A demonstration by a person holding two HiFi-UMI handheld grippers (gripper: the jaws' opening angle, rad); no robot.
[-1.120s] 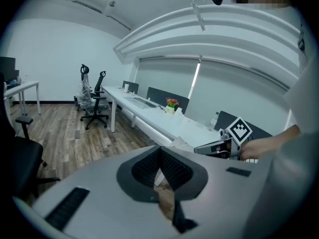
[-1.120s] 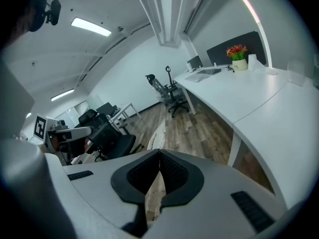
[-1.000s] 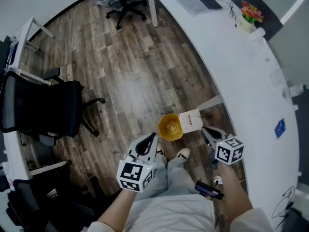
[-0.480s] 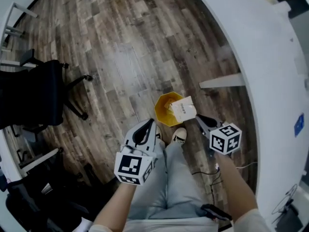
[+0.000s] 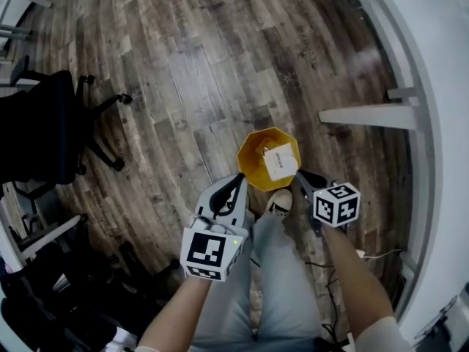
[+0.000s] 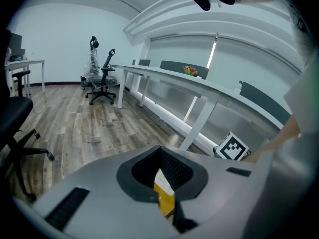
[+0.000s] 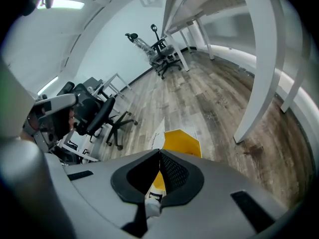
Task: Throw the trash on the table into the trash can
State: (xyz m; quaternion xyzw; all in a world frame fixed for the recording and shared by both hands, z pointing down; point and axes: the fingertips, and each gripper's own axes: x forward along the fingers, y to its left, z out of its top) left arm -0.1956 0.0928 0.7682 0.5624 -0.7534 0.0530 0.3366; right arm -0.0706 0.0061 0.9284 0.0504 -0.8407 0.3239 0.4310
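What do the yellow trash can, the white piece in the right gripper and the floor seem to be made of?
Trash can: probably plastic, smooth even yellow walls.
White piece: likely thin card or paper, flat, printed.
Floor: wood or wood-look planks, visible grain, faint sheen.

An office: black swivel chairs, long white desks with potted flowers, wood-plank floor.

Print on white card too small; nothing legible.
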